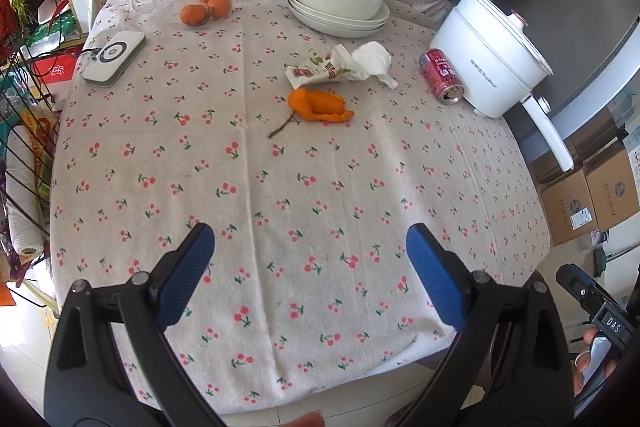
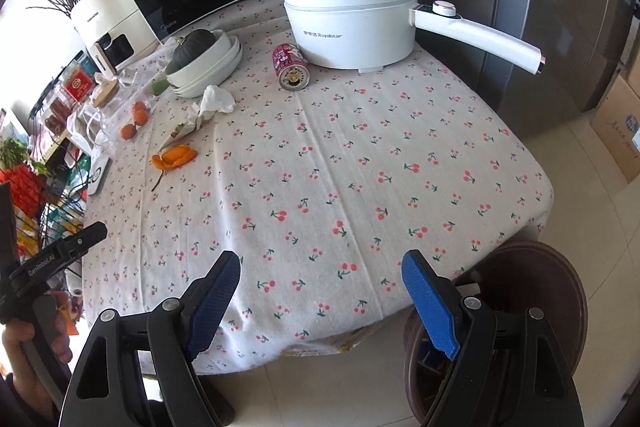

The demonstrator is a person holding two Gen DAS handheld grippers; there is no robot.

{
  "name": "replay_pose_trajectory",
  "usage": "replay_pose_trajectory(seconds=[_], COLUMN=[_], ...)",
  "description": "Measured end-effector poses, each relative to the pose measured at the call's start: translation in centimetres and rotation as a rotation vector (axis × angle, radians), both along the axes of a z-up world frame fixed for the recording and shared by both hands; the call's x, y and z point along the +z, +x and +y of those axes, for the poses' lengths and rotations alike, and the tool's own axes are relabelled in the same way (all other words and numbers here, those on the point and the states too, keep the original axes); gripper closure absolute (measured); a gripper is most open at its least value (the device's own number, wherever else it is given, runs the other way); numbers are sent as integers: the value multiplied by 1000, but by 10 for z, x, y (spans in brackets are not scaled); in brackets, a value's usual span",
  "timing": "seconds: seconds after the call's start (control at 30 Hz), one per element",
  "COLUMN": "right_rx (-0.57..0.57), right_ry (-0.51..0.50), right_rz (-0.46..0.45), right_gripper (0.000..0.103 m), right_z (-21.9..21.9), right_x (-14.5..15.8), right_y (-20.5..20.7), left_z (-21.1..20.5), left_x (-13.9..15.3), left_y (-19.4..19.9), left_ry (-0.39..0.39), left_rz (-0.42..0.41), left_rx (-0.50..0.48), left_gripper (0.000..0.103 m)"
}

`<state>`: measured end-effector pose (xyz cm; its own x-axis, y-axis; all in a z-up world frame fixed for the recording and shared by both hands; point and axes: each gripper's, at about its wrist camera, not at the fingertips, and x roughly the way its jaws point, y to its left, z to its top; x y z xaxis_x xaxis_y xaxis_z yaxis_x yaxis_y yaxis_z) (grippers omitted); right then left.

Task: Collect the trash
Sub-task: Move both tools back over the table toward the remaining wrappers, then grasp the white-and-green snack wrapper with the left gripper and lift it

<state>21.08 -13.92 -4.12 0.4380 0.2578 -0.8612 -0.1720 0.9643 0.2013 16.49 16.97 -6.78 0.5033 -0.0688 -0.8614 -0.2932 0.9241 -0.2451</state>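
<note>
You are holding both the left gripper (image 1: 310, 241) and right gripper (image 2: 320, 269) spread apart and empty at the bench's (image 1: 280, 187) near edge. That is leaving either free for the orange peel (image 1: 320, 105), wrapper (image 1: 320, 71) and can (image 1: 441, 75) mid-frame.

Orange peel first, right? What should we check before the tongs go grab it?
1. Left tongs open and empty: ok.
2. Right tongs open and empty: ok.
3. Orange peel lying free on the tablecloth, nothing on top: ok.
4. Path to the peel clear of the crumpled tissue and wrapper and the tipped red can: ok.
5. Brown bin by the table's near right corner, mouth open: ok.
6. Room left inside the bin: cannot tell.
</note>
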Motion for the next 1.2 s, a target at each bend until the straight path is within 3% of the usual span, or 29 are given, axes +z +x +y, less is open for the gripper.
replay_pose_trajectory(seconds=[0.37, 0.47, 0.6, 0.7, 0.8, 0.83, 0.93, 0.97, 1.03, 1.2], right_rx=[21, 22, 17, 15, 12, 11, 4, -1, -8, -14], right_ry=[-23, -38, -57, -68, -73, -75, -85, -86, -84, -66], right_rz=[24, 29, 50, 60, 70, 72, 80, 84, 94, 94], right_gripper=[18, 18, 18, 18, 18, 18, 18, 18, 18, 18], right_z=[25, 25, 22, 19, 14, 12, 8, 7, 5, 8], right_x=[-19, -27, -40, -48, -55, -57, -62, -64, -67, -61], right_y=[61, 72, 85, 92, 97, 99, 103, 103, 104, 99], left_z=[20, 22, 15, 4, -4, -5, -4, -1, 5, 19], left_x=[-39, -42, -44, -50, -59, -63, -66, -64, -61, -44], left_y=[91, 111, 141, 162, 176, 180, 182, 181, 179, 157], left_ry=[12, 3, 71, 145, 206, 222, 279, 283, 261, 214], left_rz=[6, -25, -33, -11, 20, 35, 49, 49, 43, 13], left_rx=[10, 25, -22, -79, -132, -142, -146, -136, -114, -64], left_gripper=[7, 10, 14, 23, 41, 52, 66, 76, 84, 99])
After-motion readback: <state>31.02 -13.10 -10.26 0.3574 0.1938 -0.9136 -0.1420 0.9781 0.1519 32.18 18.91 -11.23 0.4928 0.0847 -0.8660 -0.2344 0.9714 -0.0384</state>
